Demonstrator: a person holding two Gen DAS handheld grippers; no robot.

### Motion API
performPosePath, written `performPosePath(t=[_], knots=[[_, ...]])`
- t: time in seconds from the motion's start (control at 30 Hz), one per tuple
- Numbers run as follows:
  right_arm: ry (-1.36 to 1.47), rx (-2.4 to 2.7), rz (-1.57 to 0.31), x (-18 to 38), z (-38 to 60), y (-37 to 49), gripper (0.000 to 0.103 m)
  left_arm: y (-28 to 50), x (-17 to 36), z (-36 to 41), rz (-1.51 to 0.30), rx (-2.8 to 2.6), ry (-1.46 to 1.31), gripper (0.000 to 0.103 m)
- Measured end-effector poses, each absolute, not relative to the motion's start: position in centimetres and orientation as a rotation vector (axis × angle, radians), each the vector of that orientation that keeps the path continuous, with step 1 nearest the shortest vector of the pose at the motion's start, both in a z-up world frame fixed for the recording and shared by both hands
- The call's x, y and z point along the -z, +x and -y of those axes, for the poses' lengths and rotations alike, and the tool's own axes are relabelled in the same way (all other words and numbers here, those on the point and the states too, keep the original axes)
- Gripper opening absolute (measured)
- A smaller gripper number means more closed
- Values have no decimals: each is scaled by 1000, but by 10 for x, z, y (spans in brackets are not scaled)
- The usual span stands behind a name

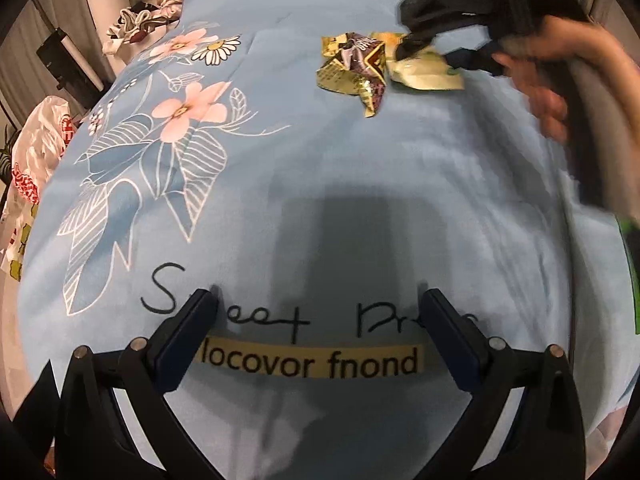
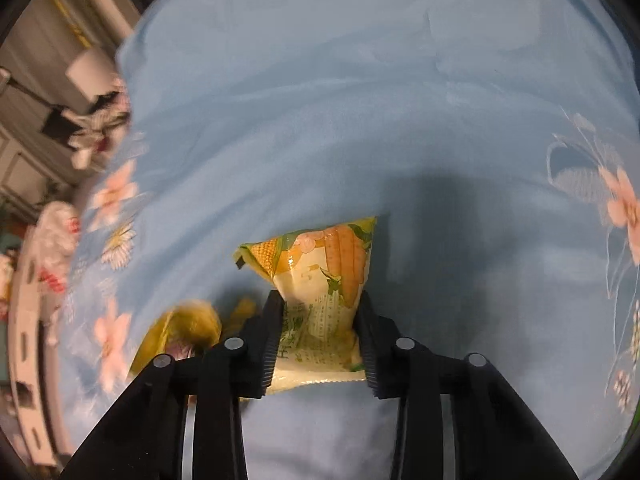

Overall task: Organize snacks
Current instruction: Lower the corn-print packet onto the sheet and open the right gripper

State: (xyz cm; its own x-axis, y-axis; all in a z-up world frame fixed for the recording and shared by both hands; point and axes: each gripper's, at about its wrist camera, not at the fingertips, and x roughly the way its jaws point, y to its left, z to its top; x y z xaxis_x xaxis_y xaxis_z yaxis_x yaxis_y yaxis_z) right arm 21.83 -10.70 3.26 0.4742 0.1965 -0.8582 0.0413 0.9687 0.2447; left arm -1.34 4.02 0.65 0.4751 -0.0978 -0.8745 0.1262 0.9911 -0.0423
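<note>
The right claw (image 2: pixel 320 312) is clamped across a yellow snack packet (image 2: pixel 320 276), its long axis pointing away along the fingers; the left claw (image 1: pixel 320 320) gapes apart.

**Layout on the bedsheet**

Two snack packets on the bedsheet (image 1: pixel 320 160), touching: wrapped snack (image 1: pixel 352 70) left, vegetable packet (image 2: pixel 320 300) right, seen from the left wrist. Right gripper (image 2: pixel 318 344) astride the vegetable packet, one pad against each side. Left gripper (image 1: pixel 320 328) nearer, well apart from both packets, over printed lettering. Plastic bag (image 1: pixel 36 168) beyond the bed's left edge; bundled items (image 1: pixel 140 24) behind it.
</note>
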Motion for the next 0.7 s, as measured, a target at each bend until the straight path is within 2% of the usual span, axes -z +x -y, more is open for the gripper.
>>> performPosePath(t=[0.17,0.3,0.33,0.4,0.43,0.47,0.7], knots=[[284,-169,-1028,-51,124,131,36,-27,-11,-33,-1056,228,2,103],[367,-208,-1072,-44,136,66,38,-44,-18,-28,-1040,384,-81,102],[378,-206,-1090,-42,137,60,41,-48,-19,-26,-1034,403,-105,102],[423,-186,-1082,-42,144,50,54,-53,-18,-19,-1038,412,-129,102],[423,-189,-1084,-44,146,48,65,-55,-18,-15,-1034,391,-120,102],[419,-191,-1074,-46,149,47,68,-56,-17,-11,-1028,369,-102,102],[554,-275,-1052,-32,161,55,69,-44,-15,-3,-1017,391,-158,101]])
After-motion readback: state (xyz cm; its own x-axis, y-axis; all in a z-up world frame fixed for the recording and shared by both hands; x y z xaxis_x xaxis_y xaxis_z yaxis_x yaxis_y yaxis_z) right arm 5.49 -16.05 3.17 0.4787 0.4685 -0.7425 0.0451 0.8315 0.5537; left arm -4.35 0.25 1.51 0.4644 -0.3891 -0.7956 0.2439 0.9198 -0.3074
